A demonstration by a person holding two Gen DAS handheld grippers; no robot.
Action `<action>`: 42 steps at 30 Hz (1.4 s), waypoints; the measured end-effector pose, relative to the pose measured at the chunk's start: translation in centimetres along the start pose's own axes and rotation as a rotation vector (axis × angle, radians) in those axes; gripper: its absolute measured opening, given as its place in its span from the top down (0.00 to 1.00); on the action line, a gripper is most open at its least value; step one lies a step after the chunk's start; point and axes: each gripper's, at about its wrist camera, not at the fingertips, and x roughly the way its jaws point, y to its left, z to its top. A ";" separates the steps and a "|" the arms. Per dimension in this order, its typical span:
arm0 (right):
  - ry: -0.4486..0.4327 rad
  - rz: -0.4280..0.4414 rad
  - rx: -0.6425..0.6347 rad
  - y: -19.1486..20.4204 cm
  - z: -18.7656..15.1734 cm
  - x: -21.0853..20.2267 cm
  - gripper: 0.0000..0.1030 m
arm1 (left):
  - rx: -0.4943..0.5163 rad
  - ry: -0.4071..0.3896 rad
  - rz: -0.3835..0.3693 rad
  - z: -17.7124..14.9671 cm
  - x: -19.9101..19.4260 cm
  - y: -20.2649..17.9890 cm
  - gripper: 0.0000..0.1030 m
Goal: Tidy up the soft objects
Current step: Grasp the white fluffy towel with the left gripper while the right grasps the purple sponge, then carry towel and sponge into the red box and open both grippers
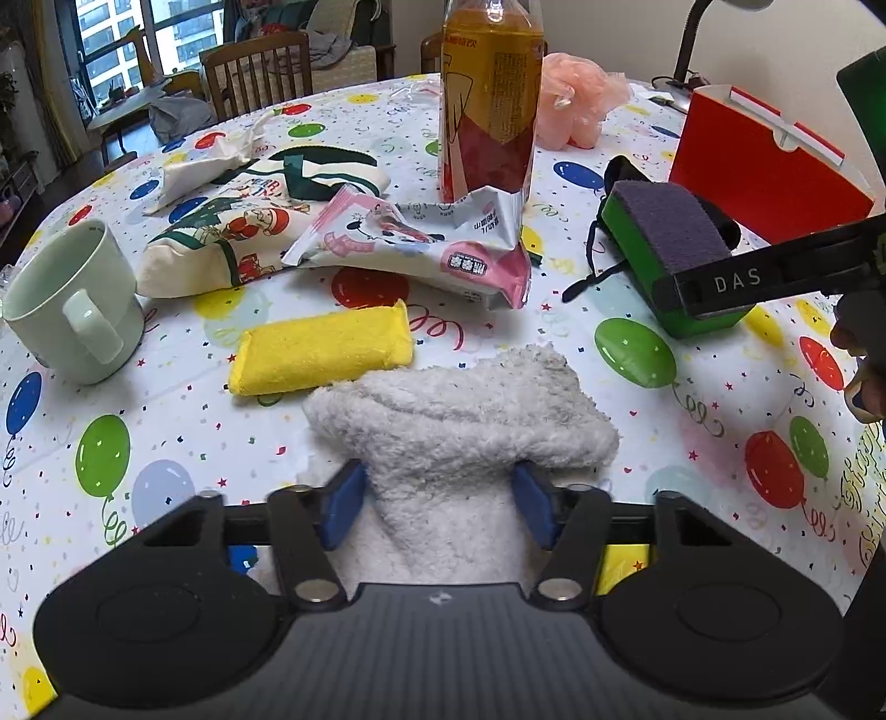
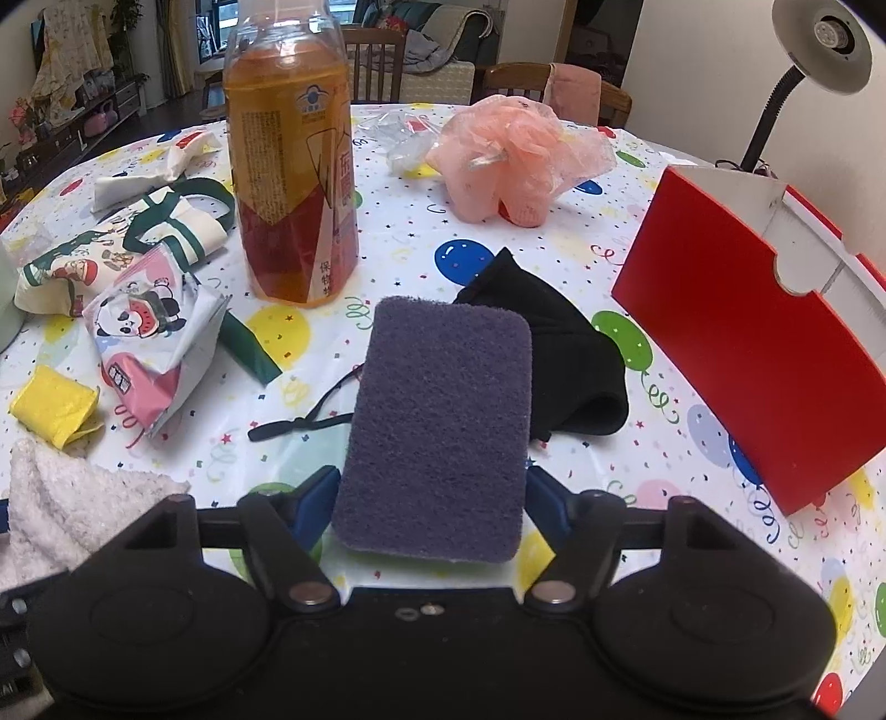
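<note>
A fluffy white cloth [image 1: 465, 410] lies on the balloon-print table [image 1: 177, 399], and my left gripper [image 1: 437, 498] is shut on its near end, the blue pads pinching it narrow. My right gripper [image 2: 432, 498] is shut on a green sponge with a purple scouring top [image 2: 443, 421], its pads against both long sides. In the left wrist view that sponge [image 1: 664, 221] shows at the right with a black finger [image 1: 731, 282] across it. A yellow sponge [image 1: 324, 351] lies just beyond the white cloth. A black face mask [image 2: 576, 354] sits behind the green sponge, and a pink bath puff [image 2: 515, 160] lies further back.
A tall tea bottle [image 1: 487, 99] stands mid-table behind a crumpled tissue packet [image 1: 421, 249] and a printed canvas bag [image 1: 221, 221]. A pale green mug [image 1: 66, 299] stands at the left. An open red box [image 2: 747, 354] stands at the right, a desk lamp [image 2: 819, 44] behind it.
</note>
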 end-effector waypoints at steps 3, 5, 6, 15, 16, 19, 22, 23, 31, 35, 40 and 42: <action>-0.008 0.002 -0.006 -0.1 -0.1 -0.2 0.31 | 0.003 -0.012 0.001 0.0 -0.1 0.0 0.68; -0.018 0.006 -0.013 -0.2 -0.1 -0.4 0.32 | 0.000 -0.018 0.002 0.0 -0.2 -0.1 0.76; -0.022 0.011 -0.015 -0.3 -0.1 -0.6 0.32 | -0.003 -0.021 0.001 0.0 -0.2 0.0 0.78; -0.082 0.112 -0.069 -1.9 0.0 -4.1 0.32 | -0.058 -0.051 0.011 0.7 -1.5 0.3 0.85; -0.090 0.122 -0.072 -2.3 0.2 -4.7 0.32 | -0.065 -0.055 0.012 0.9 -1.8 0.3 0.85; -0.114 0.159 -0.067 -3.8 0.6 -6.4 0.33 | -0.082 -0.064 0.014 1.6 -2.8 -0.1 0.85; -0.139 0.199 -0.064 -5.6 1.3 -8.2 0.33 | -0.105 -0.092 0.006 2.7 -4.2 -0.5 0.85; -0.148 0.207 -0.062 -6.2 1.5 -8.8 0.33 | -0.105 -0.101 0.004 3.2 -4.7 -0.8 0.85; -0.209 0.233 -0.029 -11.2 3.9 -12.3 0.33 | -0.087 -0.191 -0.034 7.7 -7.9 -3.4 0.85; -0.240 0.202 -0.028 -13.8 5.1 -13.1 0.33 | -0.054 -0.233 -0.081 10.6 -9.0 -5.4 0.85; -0.266 0.155 -0.011 -17.2 6.3 -12.9 0.33 | 0.026 -0.271 -0.121 14.7 -9.6 -9.3 0.85; -0.267 0.139 0.005 -18.7 6.5 -12.5 0.33 | 0.055 -0.277 -0.136 16.4 -9.3 -10.9 0.85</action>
